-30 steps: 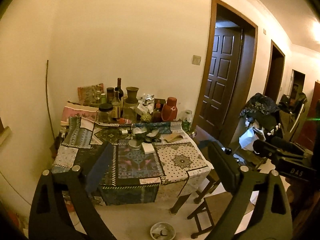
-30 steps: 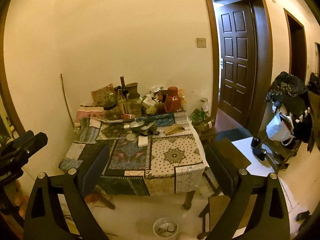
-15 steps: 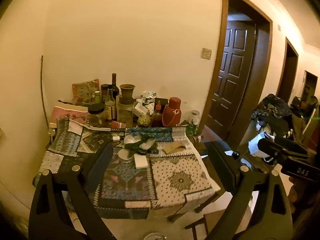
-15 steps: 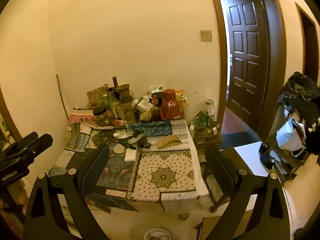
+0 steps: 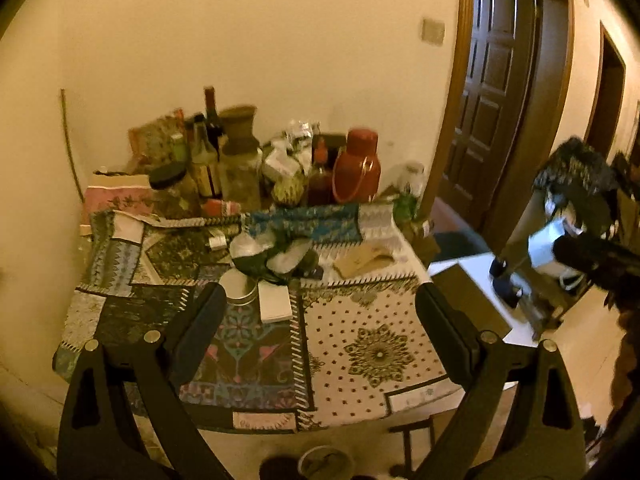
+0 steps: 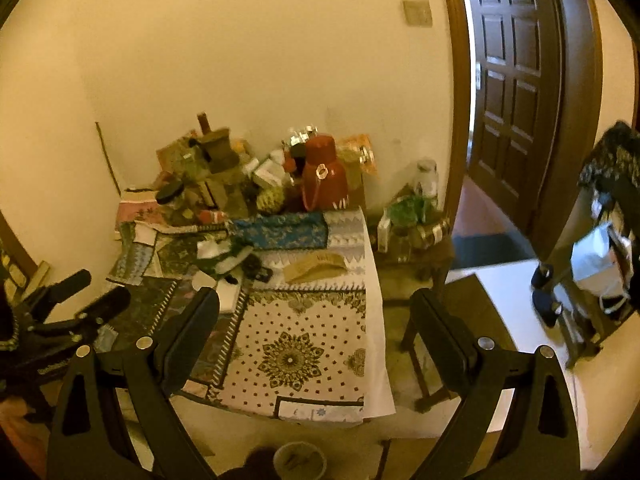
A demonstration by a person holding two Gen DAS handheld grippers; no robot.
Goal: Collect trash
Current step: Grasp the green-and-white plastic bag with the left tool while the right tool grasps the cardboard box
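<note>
A heap of crumpled white and green wrappers lies mid-table on a patchwork cloth. Beside the heap are a small tin can, a white card and a folded brown paper. My left gripper is open above the table's near half, with nothing between its fingers. My right gripper is also open and empty, short of the table's near right corner. Each gripper shows at the edge of the other's view: the left, the right.
Bottles, jars and a red thermos crowd the table's back against the wall. A low stool with a jar and green packets stands right of the table. A small bowl sits on the floor. A dark door is at right.
Both views have closed in on the table and tipped downward, so the table fills more of the frame. Both grippers stay open and empty.
</note>
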